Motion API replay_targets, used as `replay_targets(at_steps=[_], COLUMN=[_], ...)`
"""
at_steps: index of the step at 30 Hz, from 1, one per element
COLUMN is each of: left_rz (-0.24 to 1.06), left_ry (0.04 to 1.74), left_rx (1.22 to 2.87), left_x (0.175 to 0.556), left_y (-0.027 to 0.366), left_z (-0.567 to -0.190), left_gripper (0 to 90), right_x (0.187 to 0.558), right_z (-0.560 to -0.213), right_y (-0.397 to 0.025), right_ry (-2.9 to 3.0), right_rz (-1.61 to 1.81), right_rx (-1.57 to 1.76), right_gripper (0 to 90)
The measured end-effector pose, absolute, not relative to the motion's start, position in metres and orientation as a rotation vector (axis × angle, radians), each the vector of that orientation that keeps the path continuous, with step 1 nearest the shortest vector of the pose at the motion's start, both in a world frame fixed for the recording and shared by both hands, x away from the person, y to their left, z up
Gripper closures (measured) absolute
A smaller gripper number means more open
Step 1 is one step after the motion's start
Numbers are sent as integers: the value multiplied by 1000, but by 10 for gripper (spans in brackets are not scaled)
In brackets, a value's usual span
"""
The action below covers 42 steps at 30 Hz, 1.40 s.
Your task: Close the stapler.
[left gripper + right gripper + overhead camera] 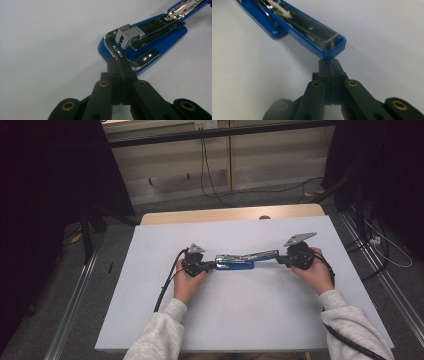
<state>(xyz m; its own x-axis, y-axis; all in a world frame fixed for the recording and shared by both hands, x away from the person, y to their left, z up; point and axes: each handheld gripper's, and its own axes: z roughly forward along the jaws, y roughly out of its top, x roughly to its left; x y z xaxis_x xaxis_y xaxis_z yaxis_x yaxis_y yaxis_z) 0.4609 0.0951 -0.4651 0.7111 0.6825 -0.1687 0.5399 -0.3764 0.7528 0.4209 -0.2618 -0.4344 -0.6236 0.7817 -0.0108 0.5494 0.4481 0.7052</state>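
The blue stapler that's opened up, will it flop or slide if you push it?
The stapler is swung open on a hinge, so its halves would probably flop. Its smooth plastic base on the smooth table would likely slide. Metal parts suggest it is heavyish.

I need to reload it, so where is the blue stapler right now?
In the high view the blue stapler lies opened out mid-table on the white board, stretched between the left gripper and right gripper.

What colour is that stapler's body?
Blue, with silvery metal inside; the stapler shows best in the left gripper view.
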Motion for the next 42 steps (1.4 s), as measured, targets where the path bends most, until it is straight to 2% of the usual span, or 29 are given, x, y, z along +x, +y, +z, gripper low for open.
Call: replay_targets(at_steps=[4,9,10,12,14,15,16,17,18,21,31,42], left_rz=[213,230,228,235,229,238,250,255,250,236,217,201], left_ry=[926,942,944,948,958,947,945,951,942,943,897,859], left_rx=[2069,2052,2041,2033,2008,2005,2004,2000,1991,1962,1944,1920], left_x=[461,460,460,459,457,457,456,455,454,451,432,411], left_y=[95,101,103,107,109,111,112,114,116,121,132,144], left_z=[-465,-464,-463,-461,-460,-458,-457,-455,-454,-449,-435,-424], left_gripper=[893,825,752,729,591,591,480,480,435,294,159,124], right_x=[421,420,420,420,420,420,420,420,419,416,398,374], right_z=[-431,-433,-434,-435,-435,-435,-435,-435,-435,-435,-429,-425], right_y=[-257,-252,-252,-252,-252,-252,-252,-252,-251,-250,-248,-255], right_ry=[2369,2384,2379,2379,2370,2370,2365,2365,2372,2380,2379,2375], right_rz=[991,993,1021,1036,1063,1063,1082,1082,1102,1115,1144,1164], right_rx=[1118,1111,1127,1130,1157,1157,1169,1169,1173,1170,1154,1129], right_gripper=[868,760,721,688,611,611,555,555,507,457,366,301])
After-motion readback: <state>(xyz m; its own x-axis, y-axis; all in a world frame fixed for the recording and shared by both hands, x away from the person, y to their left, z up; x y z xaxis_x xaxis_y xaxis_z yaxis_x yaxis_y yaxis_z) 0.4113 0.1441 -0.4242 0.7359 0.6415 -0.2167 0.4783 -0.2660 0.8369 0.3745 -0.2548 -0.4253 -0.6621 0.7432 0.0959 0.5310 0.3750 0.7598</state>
